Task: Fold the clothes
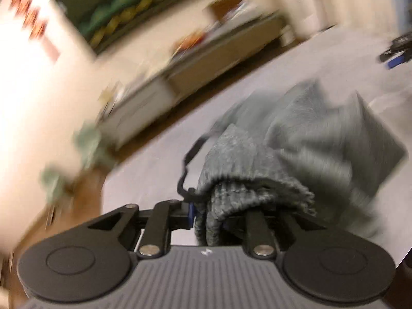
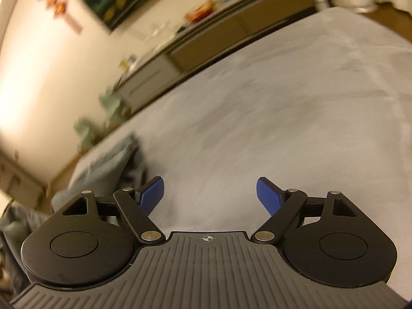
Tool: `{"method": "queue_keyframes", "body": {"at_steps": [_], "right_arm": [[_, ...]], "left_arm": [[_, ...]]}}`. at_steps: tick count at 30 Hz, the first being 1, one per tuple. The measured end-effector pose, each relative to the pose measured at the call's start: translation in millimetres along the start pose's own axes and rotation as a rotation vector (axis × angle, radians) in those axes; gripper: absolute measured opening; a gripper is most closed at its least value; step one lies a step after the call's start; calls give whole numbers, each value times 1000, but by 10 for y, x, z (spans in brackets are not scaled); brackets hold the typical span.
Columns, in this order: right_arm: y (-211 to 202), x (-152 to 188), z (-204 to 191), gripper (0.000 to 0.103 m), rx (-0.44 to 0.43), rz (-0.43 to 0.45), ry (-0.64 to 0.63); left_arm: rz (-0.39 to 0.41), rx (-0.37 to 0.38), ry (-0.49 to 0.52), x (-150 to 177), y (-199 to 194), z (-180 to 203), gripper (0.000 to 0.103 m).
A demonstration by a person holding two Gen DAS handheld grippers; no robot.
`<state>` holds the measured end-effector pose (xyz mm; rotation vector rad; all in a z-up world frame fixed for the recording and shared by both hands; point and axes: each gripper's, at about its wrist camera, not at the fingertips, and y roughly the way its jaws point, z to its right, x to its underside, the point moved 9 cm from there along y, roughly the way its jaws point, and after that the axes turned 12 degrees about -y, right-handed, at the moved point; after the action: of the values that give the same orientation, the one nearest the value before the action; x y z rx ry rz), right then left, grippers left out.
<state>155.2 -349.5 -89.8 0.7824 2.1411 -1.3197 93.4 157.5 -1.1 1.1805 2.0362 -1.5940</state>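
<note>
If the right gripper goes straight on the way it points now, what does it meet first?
Most likely the bare grey bedsheet. The right gripper stands open with nothing between its fingers, and no garment lies ahead of it; the crumpled clothes sit off to its left. Depth is unclear.

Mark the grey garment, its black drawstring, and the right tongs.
grey garment (image 1: 257,154): left wrist view, ribbed band bunched in the left tongs.
black drawstring (image 1: 186,166): left wrist view, mid-cord.
right tongs (image 2: 209,197): right wrist view, gap between blue pads.
</note>
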Motion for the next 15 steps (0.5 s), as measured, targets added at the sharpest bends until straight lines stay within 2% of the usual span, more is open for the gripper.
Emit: {"method": "queue_keyframes", "body": {"at_steps": [2, 4, 6, 9, 12, 14, 15], "right_arm": [[233, 63, -309, 84, -25, -41, -48], [462, 114, -623, 84, -72, -70, -69], [683, 133, -898, 84, -115, -90, -71], [1045, 51, -1180, 88, -119, -106, -59], [1421, -39, -1447, 89, -116, -120, -56], [1673, -57, -1583, 88, -92, -135, -93], [1784, -58, -1640, 83, -79, -148, -121]], "left_arm": [[-19, 15, -47, 213, 38, -142, 33], [-2, 43, -94, 332, 65, -192, 55], [42, 58, -127, 329, 86, -270, 61], [83, 94, -200, 250, 127, -326, 64], [86, 132, -259, 287, 80, -448, 74], [71, 150, -274, 372, 70, -526, 85], [47, 142, -269, 417, 183, -521, 95]]}}
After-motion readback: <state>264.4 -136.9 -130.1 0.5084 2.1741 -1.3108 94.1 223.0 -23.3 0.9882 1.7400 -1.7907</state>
